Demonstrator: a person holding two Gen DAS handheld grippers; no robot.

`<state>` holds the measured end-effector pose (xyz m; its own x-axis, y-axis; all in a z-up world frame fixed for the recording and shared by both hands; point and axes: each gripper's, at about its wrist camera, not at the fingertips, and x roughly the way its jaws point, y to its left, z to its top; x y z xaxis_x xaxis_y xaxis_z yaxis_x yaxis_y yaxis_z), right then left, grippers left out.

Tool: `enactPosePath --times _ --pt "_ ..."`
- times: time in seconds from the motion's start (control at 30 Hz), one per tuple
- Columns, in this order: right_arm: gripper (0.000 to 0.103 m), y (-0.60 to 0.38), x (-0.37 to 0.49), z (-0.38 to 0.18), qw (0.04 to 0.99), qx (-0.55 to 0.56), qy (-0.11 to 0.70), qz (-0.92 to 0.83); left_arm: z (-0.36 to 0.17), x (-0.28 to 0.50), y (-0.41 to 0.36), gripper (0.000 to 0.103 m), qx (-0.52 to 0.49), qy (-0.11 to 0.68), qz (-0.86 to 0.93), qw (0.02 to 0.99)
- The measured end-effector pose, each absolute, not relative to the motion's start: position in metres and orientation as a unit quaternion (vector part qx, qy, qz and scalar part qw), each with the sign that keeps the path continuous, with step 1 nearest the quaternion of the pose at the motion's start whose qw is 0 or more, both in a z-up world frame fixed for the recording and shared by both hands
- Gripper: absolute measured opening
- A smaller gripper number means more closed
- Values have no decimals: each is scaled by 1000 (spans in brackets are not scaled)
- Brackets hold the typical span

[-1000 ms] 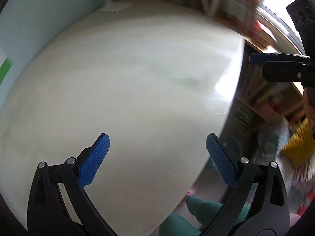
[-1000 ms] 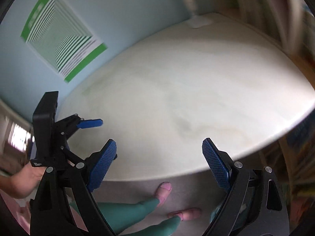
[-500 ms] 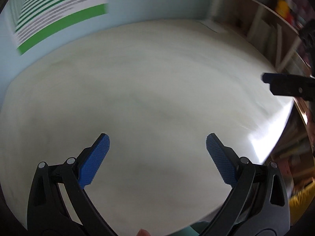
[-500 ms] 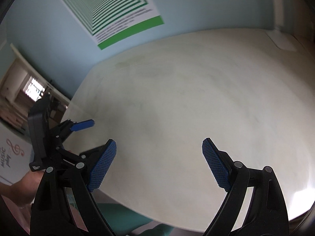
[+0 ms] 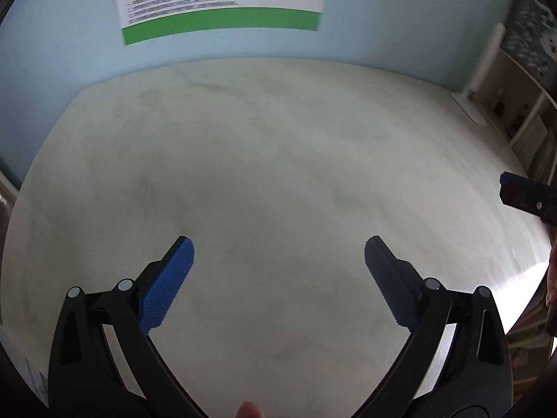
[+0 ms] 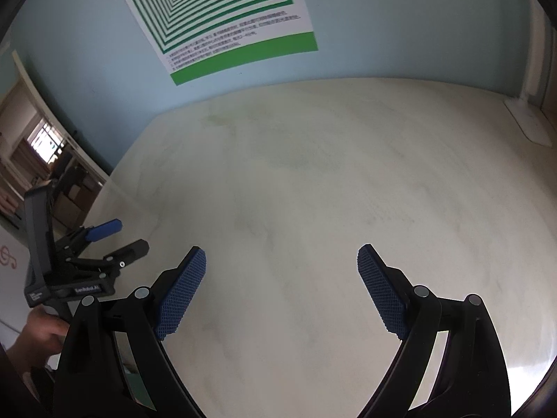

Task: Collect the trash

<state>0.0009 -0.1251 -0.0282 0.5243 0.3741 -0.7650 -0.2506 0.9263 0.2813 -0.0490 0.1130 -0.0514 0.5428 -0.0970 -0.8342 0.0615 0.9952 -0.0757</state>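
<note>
No trash shows in either view. My left gripper (image 5: pixel 278 247) is open and empty, held above the pale marbled table (image 5: pixel 278 160). My right gripper (image 6: pixel 281 254) is open and empty above the same table (image 6: pixel 313 174). The left gripper also shows at the left edge of the right wrist view (image 6: pixel 120 237), open. One finger of the right gripper (image 5: pixel 522 196) pokes into the left wrist view at the right edge.
A light blue wall with a green-striped poster (image 6: pixel 222 17) stands behind the table. A white lamp base (image 6: pixel 529 122) sits at the table's far right corner. Shelves (image 5: pixel 522 111) stand to the right. A doorway (image 6: pixel 41 153) opens at the left.
Both grippers have swung up and forward from the table's near edge and the floor to face the wall and poster. Both stayed open.
</note>
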Motion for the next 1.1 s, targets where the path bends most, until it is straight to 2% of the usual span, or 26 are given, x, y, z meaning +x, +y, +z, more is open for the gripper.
enactPosePath --times 0.27,0.63,1.1 --pt "88 -124 14 -29 872 45 451 183 -48 -49 133 96 -15 472 -3 881" --pt "88 -133 16 -31 867 22 452 210 -37 -55 122 96 -43 452 35 890" --pt "88 -143 17 -37 866 55 452 206 -43 -51 116 96 -43 464 37 884"
